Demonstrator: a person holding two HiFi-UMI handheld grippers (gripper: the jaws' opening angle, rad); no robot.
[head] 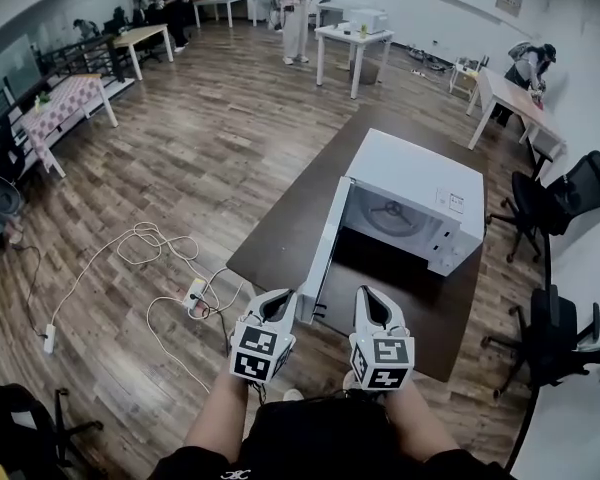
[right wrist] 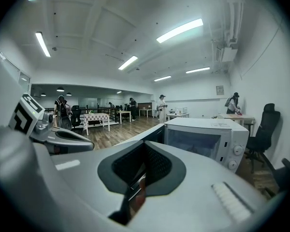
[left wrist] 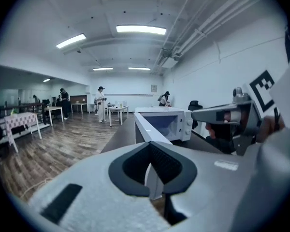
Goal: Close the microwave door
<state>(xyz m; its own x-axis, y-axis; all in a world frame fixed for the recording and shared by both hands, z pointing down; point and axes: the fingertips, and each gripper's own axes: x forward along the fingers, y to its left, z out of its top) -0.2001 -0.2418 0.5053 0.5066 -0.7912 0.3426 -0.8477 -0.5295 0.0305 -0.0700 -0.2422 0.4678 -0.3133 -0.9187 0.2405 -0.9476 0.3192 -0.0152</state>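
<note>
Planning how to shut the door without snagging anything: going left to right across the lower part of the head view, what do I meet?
power strip → left claw → open microwave door → right claw → black chair

White microwave [head: 420,180] on dark table [head: 280,236], door [head: 325,250] swung open.

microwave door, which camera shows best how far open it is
The head view: from above, the whole door shows, swung out wide from the left side of the microwave. The left gripper view sees it nearly edge-on, mostly its top edge. The right gripper view shows the microwave's front, with the door partly hidden.
</note>
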